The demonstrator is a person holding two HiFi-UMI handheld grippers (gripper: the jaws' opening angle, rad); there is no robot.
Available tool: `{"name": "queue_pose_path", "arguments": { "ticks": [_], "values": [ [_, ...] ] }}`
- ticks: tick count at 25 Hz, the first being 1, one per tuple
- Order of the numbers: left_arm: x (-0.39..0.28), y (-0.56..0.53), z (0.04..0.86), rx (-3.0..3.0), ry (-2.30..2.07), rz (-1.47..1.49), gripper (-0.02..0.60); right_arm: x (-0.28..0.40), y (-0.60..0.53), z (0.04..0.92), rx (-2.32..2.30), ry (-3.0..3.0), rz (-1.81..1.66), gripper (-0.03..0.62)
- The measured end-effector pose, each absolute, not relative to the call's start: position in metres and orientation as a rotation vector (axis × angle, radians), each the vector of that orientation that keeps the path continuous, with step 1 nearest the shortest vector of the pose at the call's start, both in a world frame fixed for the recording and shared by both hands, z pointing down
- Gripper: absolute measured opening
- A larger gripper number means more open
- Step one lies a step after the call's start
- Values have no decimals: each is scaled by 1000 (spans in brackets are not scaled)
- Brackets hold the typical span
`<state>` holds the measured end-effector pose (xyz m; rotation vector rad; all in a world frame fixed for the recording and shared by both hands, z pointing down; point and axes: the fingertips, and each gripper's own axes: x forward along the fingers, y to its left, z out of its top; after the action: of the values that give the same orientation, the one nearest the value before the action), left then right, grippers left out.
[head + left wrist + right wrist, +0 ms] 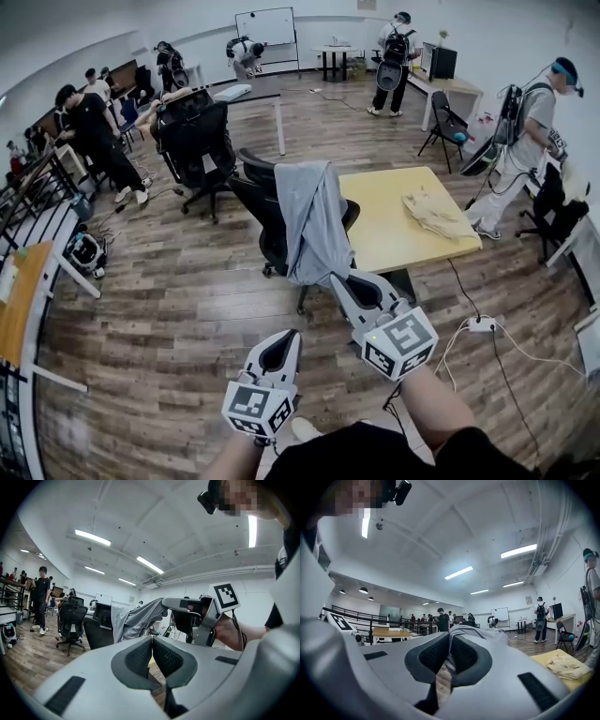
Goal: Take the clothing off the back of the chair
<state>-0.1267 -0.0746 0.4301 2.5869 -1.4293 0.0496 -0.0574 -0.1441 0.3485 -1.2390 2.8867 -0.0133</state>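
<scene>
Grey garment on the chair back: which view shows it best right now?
Head view: the whole grey garment hangs over the black chair, the right gripper pinching its edge. Left gripper view shows it side-on, stretched towards that gripper. Right gripper view shows only a fold beyond its shut jaws.

Yellow table, crumpled beige cloth, whiteboard
</scene>
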Motion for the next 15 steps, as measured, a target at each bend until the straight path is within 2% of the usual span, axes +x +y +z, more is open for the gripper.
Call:
{"name": "queue_pose_path", "arguments": {
  "ticks": [8,15],
  "values": [
    [-56,-57,429,2553,-1473,59,18,7,-117,361,-1126,2958,-27,21],
    [-19,-33,431,2525,-1532,78,18,45,-91,375,-1056,2991,-65,21]
  ]
}}
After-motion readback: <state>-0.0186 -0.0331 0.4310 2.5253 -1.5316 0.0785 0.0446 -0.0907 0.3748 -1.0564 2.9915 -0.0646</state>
